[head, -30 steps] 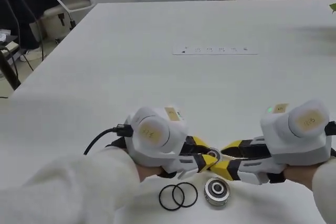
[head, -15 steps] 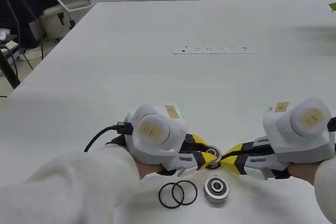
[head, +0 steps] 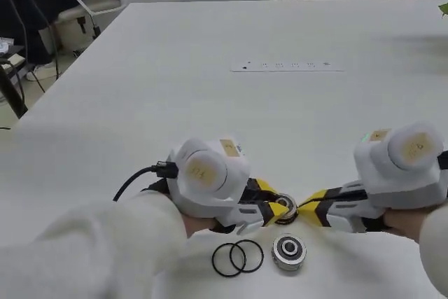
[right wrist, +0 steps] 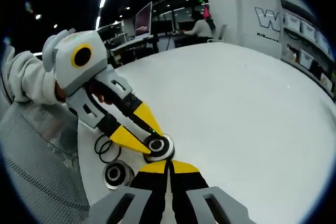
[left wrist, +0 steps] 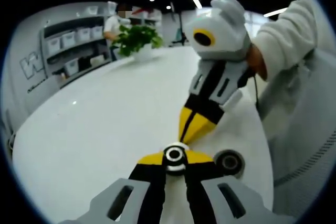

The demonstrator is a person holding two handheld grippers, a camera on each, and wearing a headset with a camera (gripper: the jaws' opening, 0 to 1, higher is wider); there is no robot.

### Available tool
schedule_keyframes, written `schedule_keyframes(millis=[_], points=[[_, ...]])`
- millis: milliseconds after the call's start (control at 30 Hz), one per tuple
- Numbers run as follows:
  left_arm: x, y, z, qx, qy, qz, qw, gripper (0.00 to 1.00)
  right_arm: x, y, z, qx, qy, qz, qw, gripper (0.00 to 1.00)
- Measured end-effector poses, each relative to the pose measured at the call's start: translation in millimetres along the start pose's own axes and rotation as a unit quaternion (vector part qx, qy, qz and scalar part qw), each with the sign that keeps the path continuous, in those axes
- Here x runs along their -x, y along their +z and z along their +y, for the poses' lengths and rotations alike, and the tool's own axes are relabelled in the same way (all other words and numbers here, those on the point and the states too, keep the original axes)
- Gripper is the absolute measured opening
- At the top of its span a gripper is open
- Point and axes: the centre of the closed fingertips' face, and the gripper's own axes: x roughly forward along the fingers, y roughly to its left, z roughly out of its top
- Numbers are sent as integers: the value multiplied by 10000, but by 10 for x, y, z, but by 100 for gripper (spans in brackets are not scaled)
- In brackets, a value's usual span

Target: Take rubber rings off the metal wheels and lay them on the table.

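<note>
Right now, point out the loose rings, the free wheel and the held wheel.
rings (head: 238,260), head view, where the two overlap.
free wheel (head: 288,251), head view, its hub.
held wheel (left wrist: 175,156), left gripper view, its hub.

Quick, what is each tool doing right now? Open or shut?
Left tool: shut on a metal wheel.
Right tool: shut, tips at that wheel; whether it grips anything cannot be told.

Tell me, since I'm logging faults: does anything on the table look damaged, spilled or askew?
Nothing stands out. Two rubber rings lie flat, overlapping, beside a metal wheel on the table; the left gripper holds a second wheel.
</note>
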Motion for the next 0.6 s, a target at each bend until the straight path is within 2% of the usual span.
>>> schedule_keyframes(millis=[33, 67, 133, 167, 333, 600], points=[[1, -1, 3, 8, 4, 1, 10000, 14, 8, 16, -10, -137, 1, -46, 9999, 0], [0, 0, 0, 27, -7, -1, 10000, 14, 16, 92, 13, -394, 95, -284, 9988, 0], [-1, 1, -3, 19, -10, 1, 10000, 14, 23, 60, 0, -797, 131, -171, 9966, 0], [0, 1, -4, 18, -10, 3, 10000, 14, 18, 65, -6, -729, 124, -227, 9970, 0], [1, 0, -10, -29, -16, 7, 10000, 14, 22, 67, 55, -1022, 170, -203, 9944, 0], [1, 2, -15, -37, -5, 1, 10000, 14, 30, 59, 69, -1145, 185, -191, 9931, 0]])
